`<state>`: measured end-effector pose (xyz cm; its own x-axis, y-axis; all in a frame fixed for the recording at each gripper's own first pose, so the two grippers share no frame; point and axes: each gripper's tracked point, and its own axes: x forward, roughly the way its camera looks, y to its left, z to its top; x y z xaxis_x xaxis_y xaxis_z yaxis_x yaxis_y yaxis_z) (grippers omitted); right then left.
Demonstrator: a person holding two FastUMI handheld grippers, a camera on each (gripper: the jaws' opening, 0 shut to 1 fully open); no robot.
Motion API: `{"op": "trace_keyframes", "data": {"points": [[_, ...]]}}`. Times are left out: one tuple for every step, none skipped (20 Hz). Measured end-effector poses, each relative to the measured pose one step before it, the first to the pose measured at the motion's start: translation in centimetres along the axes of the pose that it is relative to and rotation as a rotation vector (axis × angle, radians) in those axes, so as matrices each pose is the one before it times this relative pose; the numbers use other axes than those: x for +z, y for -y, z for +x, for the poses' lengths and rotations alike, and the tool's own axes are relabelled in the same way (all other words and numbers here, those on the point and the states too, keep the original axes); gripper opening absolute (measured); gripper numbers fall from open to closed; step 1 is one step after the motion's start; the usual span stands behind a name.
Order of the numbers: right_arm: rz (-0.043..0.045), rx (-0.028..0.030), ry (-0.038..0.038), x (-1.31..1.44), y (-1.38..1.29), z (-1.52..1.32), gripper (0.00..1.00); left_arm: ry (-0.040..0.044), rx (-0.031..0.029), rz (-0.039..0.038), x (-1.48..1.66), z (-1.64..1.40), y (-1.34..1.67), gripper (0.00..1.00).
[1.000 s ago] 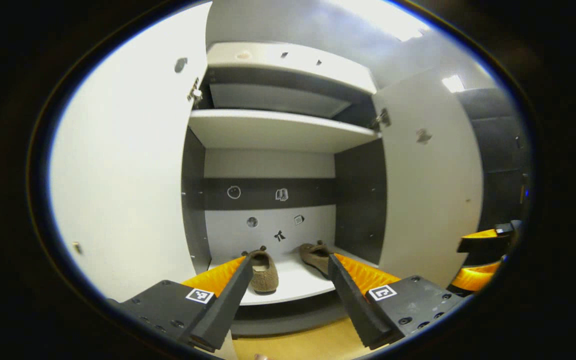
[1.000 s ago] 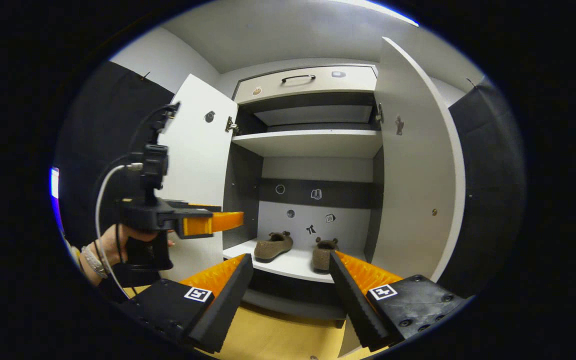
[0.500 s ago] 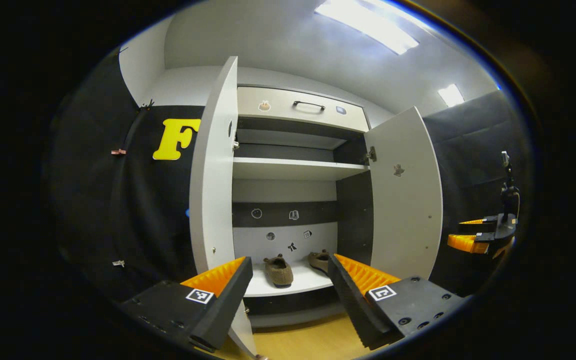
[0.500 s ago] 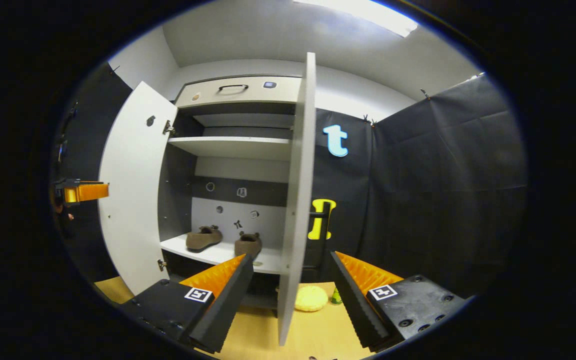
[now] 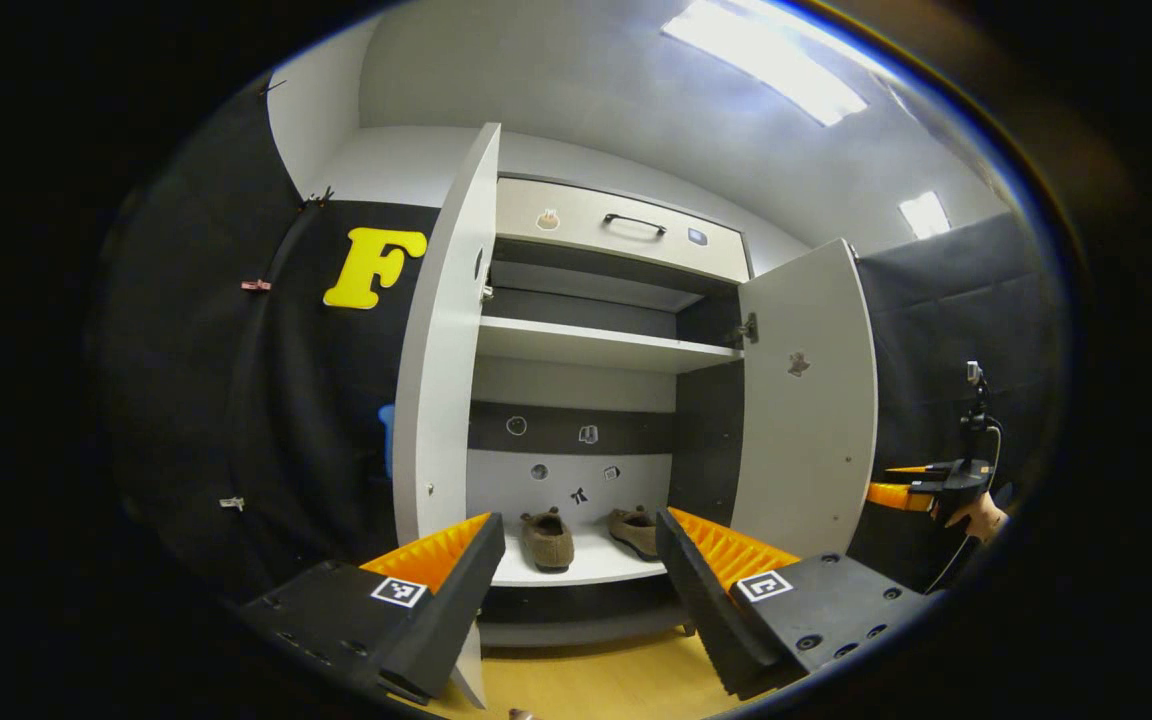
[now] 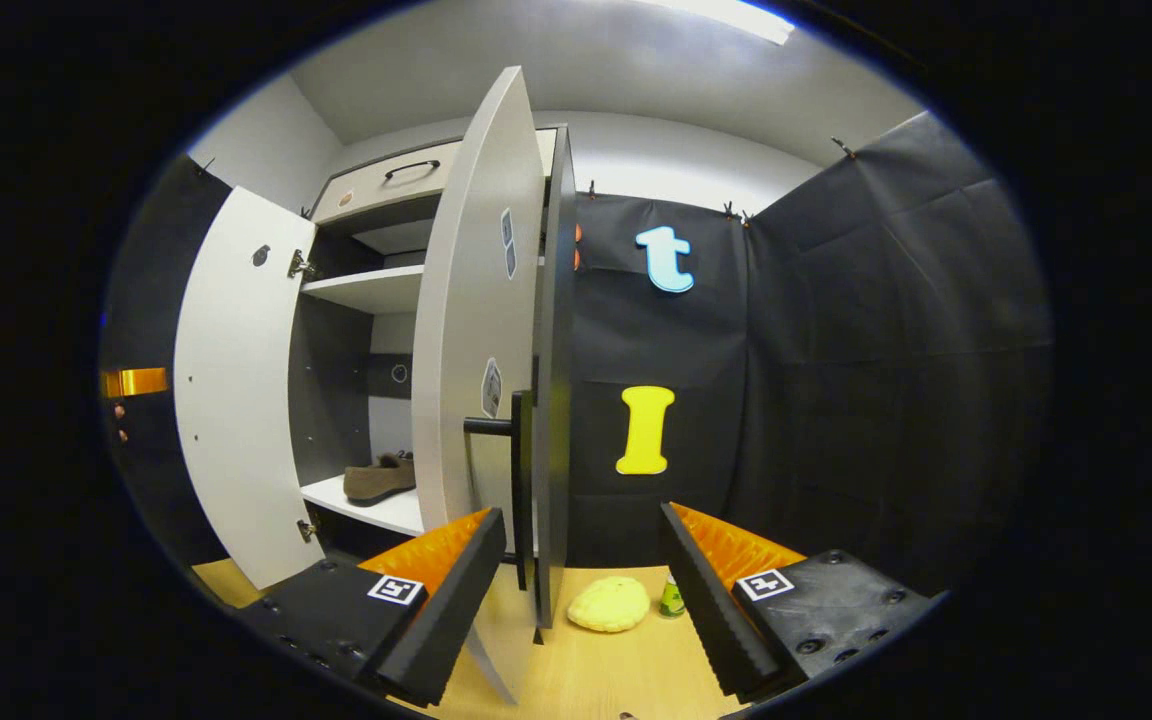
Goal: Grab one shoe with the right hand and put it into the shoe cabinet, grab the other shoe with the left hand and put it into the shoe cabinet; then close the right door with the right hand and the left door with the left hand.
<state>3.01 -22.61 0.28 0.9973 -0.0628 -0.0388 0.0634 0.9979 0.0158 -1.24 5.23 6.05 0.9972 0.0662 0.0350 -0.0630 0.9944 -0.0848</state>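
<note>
1. We hold both grippers released and empty: in the left gripper view the left gripper [image 5: 576, 590] shows its two fingers spread wide with nothing between them, and in the right gripper view the right gripper [image 6: 581, 590] is spread the same way.

2. Both shoes already sit in the shoe cabinet [image 5: 596, 345]. Ahead of the left gripper and a little above its fingertips, one shoe [image 5: 547, 539] and the other shoe [image 5: 633, 531] lie side by side on the bottom shelf, near each other but apart. We judge the door closing to be what is left.

3. The relation that matters now is between the right gripper and the right door [image 6: 471, 350]. The door stands open, nearly edge-on to us, just ahead of our left finger and rising tall above it. Its long axis runs upright. We see its outer face, with the handle [image 6: 508, 470] standing off that face just above the fingertip.

4. The right gripper is on the outer side of the door, with the cabinet opening beyond it to the left. We judge that a push toward our left would swing it shut.

5. The right gripper is clearly the nearer one to this door. In the left gripper view it appears far off to the right, past the door's edge.

6. The left door [image 5: 446, 350] stands open, upright, just ahead of the left gripper's left finger, its inner face toward the shelves.
</note>
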Motion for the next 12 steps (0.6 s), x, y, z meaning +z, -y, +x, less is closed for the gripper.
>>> {"op": "trace_keyframes", "data": {"points": [[0.0052, 0.0284, -0.0067, -0.402, -0.368, 0.386, 0.98, 0.00115, 0.01954, -0.00293, 0.024, -0.089, -0.196, 0.95], [-0.0051, 0.02309, -0.011, -0.458, -0.318, 0.398, 0.98, -0.00095, 0.01792, -0.00088, -0.042, -0.055, -0.167, 0.96], [-0.00954, 0.00957, -0.00683, -0.411, -0.056, 0.206, 0.98, -0.00276, 0.01603, 0.00286, -0.039, -0.159, -0.19, 0.95], [0.00044, 0.02176, -0.00115, -0.066, -0.216, 0.23, 0.96, -0.00363, 0.01426, 0.00523, -0.101, -0.174, -0.188, 0.96], [0.00652, 0.01632, 0.00189, 0.093, -0.305, 0.144, 0.96, -0.00618, 0.01262, 0.00351, -0.099, -0.237, -0.264, 0.95], [0.00782, 0.01709, -0.00134, -0.131, -0.318, 0.047, 0.96, -0.00761, 0.01212, -0.0009, -0.154, -0.222, -0.301, 0.96], [0.01084, 0.01718, -0.00191, -0.16, -0.42, 0.036, 0.96, -0.00356, 0.0069, -0.0053, -0.076, -0.233, -0.3, 0.96], [0.01343, 0.01901, 0.00061, -0.1, -0.673, 0.125, 0.96, -0.00298, 0.00459, -0.00821, -0.009, -0.122, -0.292, 0.95], [0.01232, 0.01785, -0.00308, -0.131, -0.85, 0.249, 0.96, -0.00107, 0.00538, -0.00862, -0.007, -0.227, -0.332, 0.95], [0.0045, 0.01371, -0.00114, 0.266, -0.173, 0.225, 0.96, 0.00348, 0.00393, -0.00585, 0.135, -0.212, -0.408, 0.95], [-0.00532, 0.01206, -0.00115, -0.088, -0.855, 0.393, 0.96, 0.0046, 0.0025, -0.00303, 0.174, -0.209, -0.378, 0.96], [-0.00714, 0.00889, 0.00137, -0.145, -1.31, 0.582, 0.96, 0.00152, 0.00452, 0.00076, -0.038, -0.164, -0.485, 0.94]]}}
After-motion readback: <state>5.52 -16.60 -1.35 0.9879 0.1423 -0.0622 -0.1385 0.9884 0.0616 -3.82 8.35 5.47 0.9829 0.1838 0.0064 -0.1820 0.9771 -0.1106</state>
